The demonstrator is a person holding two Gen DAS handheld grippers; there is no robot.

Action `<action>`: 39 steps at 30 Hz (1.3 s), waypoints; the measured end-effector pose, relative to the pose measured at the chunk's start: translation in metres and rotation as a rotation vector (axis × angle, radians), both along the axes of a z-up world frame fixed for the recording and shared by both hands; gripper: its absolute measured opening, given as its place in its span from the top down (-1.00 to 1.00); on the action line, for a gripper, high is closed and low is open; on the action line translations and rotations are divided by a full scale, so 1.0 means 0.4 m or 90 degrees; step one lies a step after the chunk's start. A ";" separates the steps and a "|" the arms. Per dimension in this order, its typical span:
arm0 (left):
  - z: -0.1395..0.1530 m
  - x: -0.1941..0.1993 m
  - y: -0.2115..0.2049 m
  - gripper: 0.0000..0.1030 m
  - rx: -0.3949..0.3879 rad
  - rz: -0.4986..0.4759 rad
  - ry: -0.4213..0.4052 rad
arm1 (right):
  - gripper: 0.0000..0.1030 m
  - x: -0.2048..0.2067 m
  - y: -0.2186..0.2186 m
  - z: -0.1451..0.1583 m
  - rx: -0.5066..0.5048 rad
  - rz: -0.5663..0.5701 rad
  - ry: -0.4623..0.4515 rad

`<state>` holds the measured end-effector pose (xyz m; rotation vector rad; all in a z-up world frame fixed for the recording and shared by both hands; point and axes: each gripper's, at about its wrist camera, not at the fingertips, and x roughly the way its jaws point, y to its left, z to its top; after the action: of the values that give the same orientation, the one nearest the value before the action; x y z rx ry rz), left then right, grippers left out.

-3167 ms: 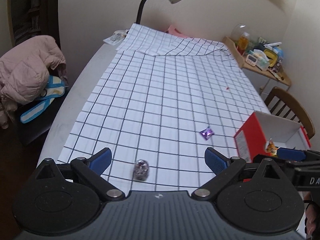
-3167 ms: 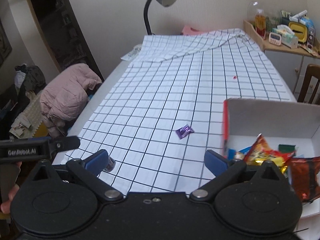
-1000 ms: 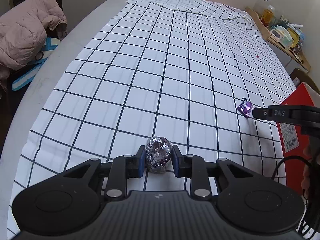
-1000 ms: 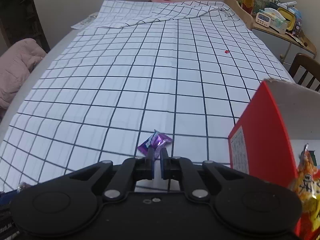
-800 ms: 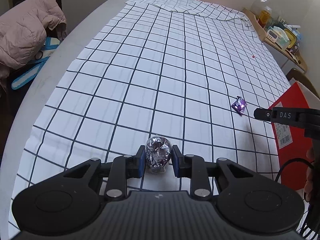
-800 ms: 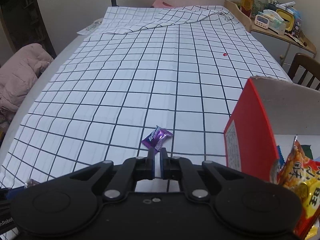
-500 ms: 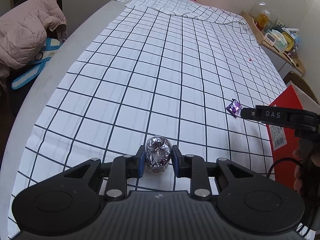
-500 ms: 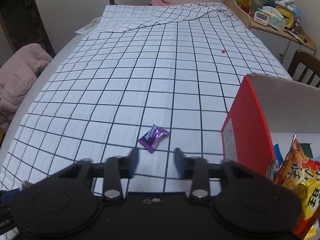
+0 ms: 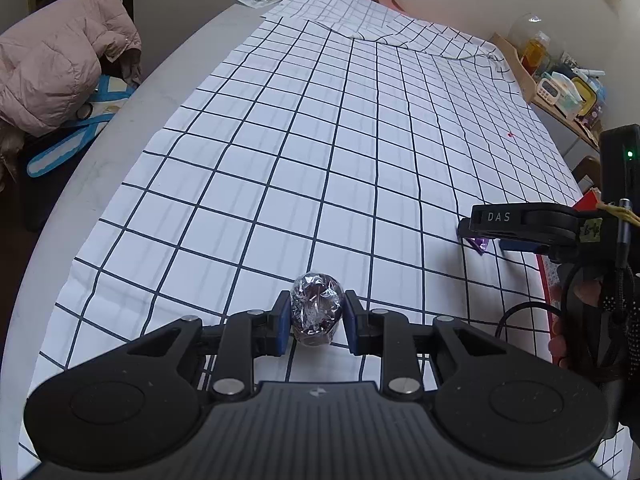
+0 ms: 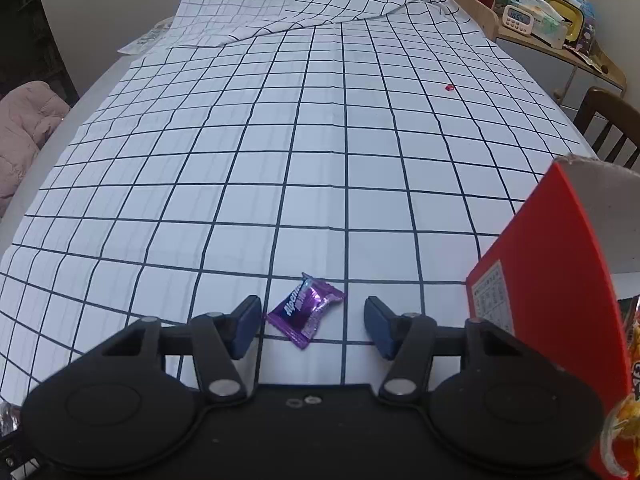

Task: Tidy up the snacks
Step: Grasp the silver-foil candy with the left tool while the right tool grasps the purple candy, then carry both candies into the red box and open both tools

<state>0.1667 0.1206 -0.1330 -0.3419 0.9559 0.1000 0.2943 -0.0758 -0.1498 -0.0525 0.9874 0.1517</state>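
Checked cloth (image 10: 320, 140): red box (image 10: 560, 280) w/ snack bags (image 10: 630, 360); left gripper (image 9: 316, 316) clamping foil ball (image 9: 317, 308), right gripper (image 10: 312, 322) closing round purple candy (image 10: 306, 308).

Left gripper (image 9: 314, 322) clamps foil-wrapped ball (image 9: 317, 310) on checked cloth (image 9: 320, 160); right gripper (image 9: 496, 236) over purple candy (image 9: 480, 245).

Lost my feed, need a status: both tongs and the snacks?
Left tongs shut on foil-wrapped ball. Right tongs closing around purple candy, pads not touching. Red box beside, path clear.
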 end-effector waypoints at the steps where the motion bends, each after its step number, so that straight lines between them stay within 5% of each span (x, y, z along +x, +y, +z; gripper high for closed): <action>1: -0.001 0.001 0.001 0.50 0.000 0.001 0.001 | 0.01 0.001 0.007 0.000 -0.005 0.001 -0.005; 10: -0.005 0.005 -0.001 0.50 0.001 0.005 0.004 | 0.63 -0.015 0.025 0.004 -0.012 0.032 -0.029; 23: 0.024 -0.026 -0.015 0.50 0.017 -0.017 0.003 | 0.66 -0.132 -0.019 0.088 0.046 0.075 -0.038; 39: 0.190 -0.099 -0.149 0.50 0.025 -0.109 -0.050 | 0.66 -0.312 -0.221 0.284 0.117 0.070 -0.092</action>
<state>0.1271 0.0609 -0.0568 -0.2251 0.8999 -0.0515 0.1696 -0.1642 -0.0362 0.0507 0.8229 0.3346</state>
